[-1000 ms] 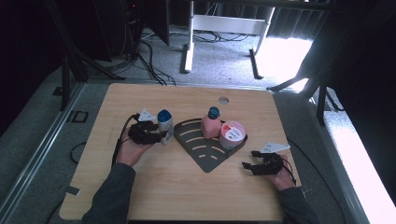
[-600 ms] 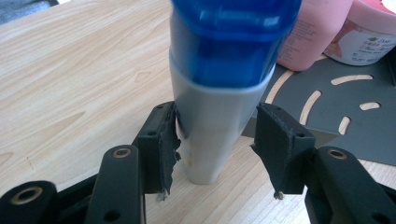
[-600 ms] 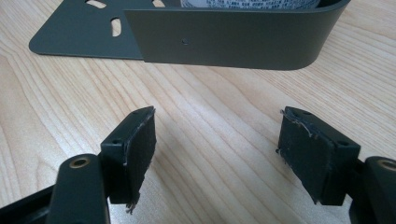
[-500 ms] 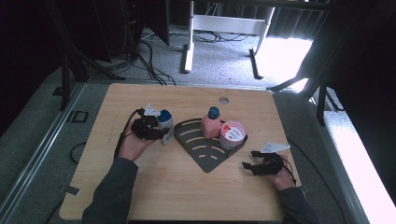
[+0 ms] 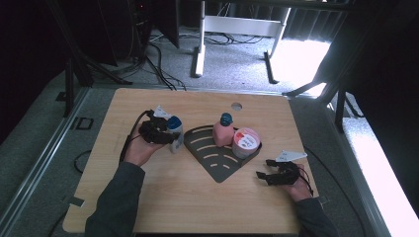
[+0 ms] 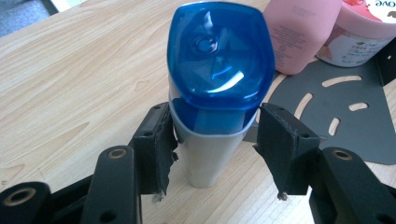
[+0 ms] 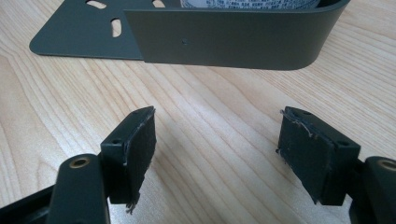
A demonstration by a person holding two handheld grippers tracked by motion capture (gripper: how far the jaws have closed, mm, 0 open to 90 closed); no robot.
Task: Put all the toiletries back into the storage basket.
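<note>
A grey bottle with a blue cap (image 5: pixel 174 129) stands upright on the wooden table, just left of a dark slotted tray (image 5: pixel 212 160). My left gripper (image 5: pixel 172 135) reaches around it from the left. In the left gripper view the bottle (image 6: pixel 219 70) sits between the pads of that gripper (image 6: pixel 212 140), whose jaws have just been opening; a thin gap shows at the right pad (image 6: pixel 280 144). My right gripper (image 5: pixel 262 175) rests open near the table's right front, with nothing between its jaws (image 7: pixel 217 144), facing the tray's wall (image 7: pixel 224 42).
In the tray stand a pink bottle with a teal cap (image 5: pixel 223 132) and a pink jar with a white lid (image 5: pixel 245 140), both at its back. A round hole (image 5: pixel 236 105) pierces the table's far side. Bare wood lies in front of the tray.
My left gripper has edged slightly up along the blue-capped bottle, which stays where it stood. The right hand has not moved.
</note>
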